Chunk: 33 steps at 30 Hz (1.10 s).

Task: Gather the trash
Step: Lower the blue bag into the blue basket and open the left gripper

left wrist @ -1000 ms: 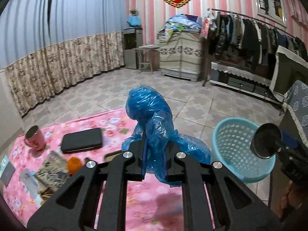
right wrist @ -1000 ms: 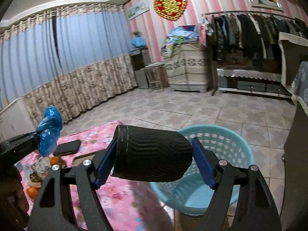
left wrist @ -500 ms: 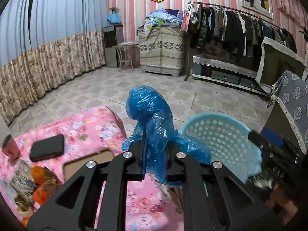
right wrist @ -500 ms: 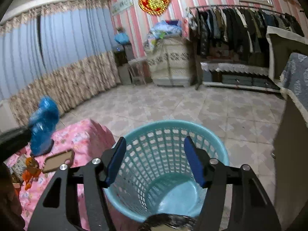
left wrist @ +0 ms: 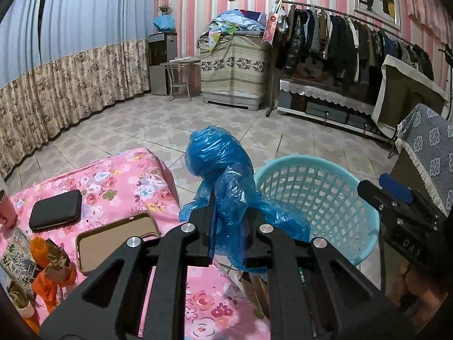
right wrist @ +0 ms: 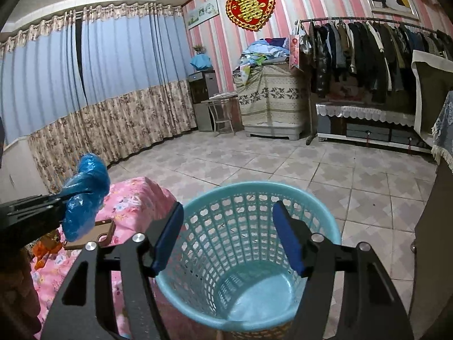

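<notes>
My left gripper (left wrist: pixel 228 212) is shut on a crumpled blue plastic bag (left wrist: pixel 218 158) and holds it in the air at the right end of the pink flowered table (left wrist: pixel 136 178), just left of the light blue mesh basket (left wrist: pixel 325 195). The bag (right wrist: pixel 85 195) also shows at the left of the right wrist view. My right gripper (right wrist: pixel 226 238) is open and empty, right above the basket (right wrist: pixel 254 255). The basket floor that shows looks bare.
On the table lie a black case (left wrist: pixel 55 211), a brown phone case (left wrist: pixel 116 239), orange peel and scraps (left wrist: pixel 48 269) and a red mug (left wrist: pixel 5 209). A grey-covered piece of furniture (left wrist: pixel 427 153) stands right of the basket. Tiled floor lies beyond.
My right gripper let go of a black cylinder over the basket and now stands open. My left gripper carried the blue bag rightward toward the basket.
</notes>
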{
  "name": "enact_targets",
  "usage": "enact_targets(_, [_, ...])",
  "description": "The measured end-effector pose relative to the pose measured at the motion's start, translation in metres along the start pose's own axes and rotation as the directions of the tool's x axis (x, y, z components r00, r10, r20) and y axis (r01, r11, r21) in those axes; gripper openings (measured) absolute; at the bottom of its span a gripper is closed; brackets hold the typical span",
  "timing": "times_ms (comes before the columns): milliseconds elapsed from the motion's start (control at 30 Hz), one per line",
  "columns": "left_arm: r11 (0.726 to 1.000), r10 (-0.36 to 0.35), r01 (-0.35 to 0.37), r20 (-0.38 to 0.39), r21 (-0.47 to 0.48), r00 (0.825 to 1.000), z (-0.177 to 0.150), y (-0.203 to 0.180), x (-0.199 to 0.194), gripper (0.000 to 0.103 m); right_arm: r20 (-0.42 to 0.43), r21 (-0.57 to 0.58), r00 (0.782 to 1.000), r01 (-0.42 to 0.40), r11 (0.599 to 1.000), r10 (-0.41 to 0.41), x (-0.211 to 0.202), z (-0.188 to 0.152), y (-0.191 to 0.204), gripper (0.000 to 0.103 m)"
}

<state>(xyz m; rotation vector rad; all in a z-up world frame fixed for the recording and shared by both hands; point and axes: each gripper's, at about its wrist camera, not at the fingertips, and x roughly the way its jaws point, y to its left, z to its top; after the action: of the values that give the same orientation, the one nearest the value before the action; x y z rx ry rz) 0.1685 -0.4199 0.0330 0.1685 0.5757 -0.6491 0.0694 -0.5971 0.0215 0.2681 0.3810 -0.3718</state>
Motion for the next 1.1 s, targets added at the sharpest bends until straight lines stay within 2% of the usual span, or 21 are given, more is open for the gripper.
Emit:
enact_targets(233, [0.999,-0.040,0.039,0.016,0.009,0.999,0.009,-0.013,-0.005,0.011,0.004,0.027,0.997,0.078,0.997,-0.078,-0.022,0.010,-0.001,0.066])
enact_targets(400, [0.995,-0.091,0.091,-0.002,0.032,0.996,0.016,-0.043,0.015,0.011,0.034,0.078,0.993,0.106,0.991,-0.109,-0.031,0.026,-0.022,0.067])
enact_targets(600, [0.991,-0.125,0.127,-0.037,0.043,0.991,0.013,-0.068,0.043,0.011,0.005,0.093,0.990,0.141,0.986,-0.142,-0.021,0.019,-0.049,0.067])
enact_targets(633, [0.991,-0.124,0.126,-0.040,0.041,0.991,0.012,-0.069,0.047,0.014,0.003,0.096,0.989,0.144,0.985,-0.145,-0.020,0.020,-0.052,0.067])
enact_targets(700, [0.992,-0.118,0.119,-0.047,0.030,0.992,0.011,-0.072,0.055,0.033,-0.006,0.097,0.989,0.146,0.985,-0.146,-0.015,0.019,-0.057,0.067])
enact_targets(733, [0.992,-0.120,0.121,-0.045,0.021,0.992,0.010,-0.071,0.057,0.050,-0.007,0.095,0.989,0.147,0.985,-0.147,-0.014,0.020,-0.058,0.067])
enact_targets(767, [0.992,-0.124,0.125,-0.045,0.017,0.991,0.009,-0.071,0.059,0.061,-0.006,0.091,0.988,0.151,0.984,-0.151,-0.012,0.020,-0.059,0.069])
enact_targets(800, [0.992,-0.122,0.123,-0.045,0.020,0.992,0.009,-0.073,0.060,0.065,-0.007,0.090,0.989,0.150,0.984,-0.150,-0.012,0.020,-0.060,0.070])
enact_targets(833, [0.993,-0.114,0.115,-0.047,0.027,0.992,0.008,-0.074,0.061,0.069,-0.007,0.092,0.989,0.148,0.985,-0.148,-0.011,0.021,-0.060,0.070])
enact_targets(967, [0.995,-0.103,0.104,-0.052,0.011,0.993,0.006,-0.064,0.054,0.069,-0.008,0.076,0.990,0.140,0.987,-0.140,-0.009,0.022,-0.051,0.070])
enact_targets(1100, [0.999,-0.052,0.051,-0.037,-0.019,0.998,0.005,-0.026,0.024,0.069,-0.004,0.033,0.995,0.099,0.995,-0.099,-0.005,0.032,-0.020,0.070])
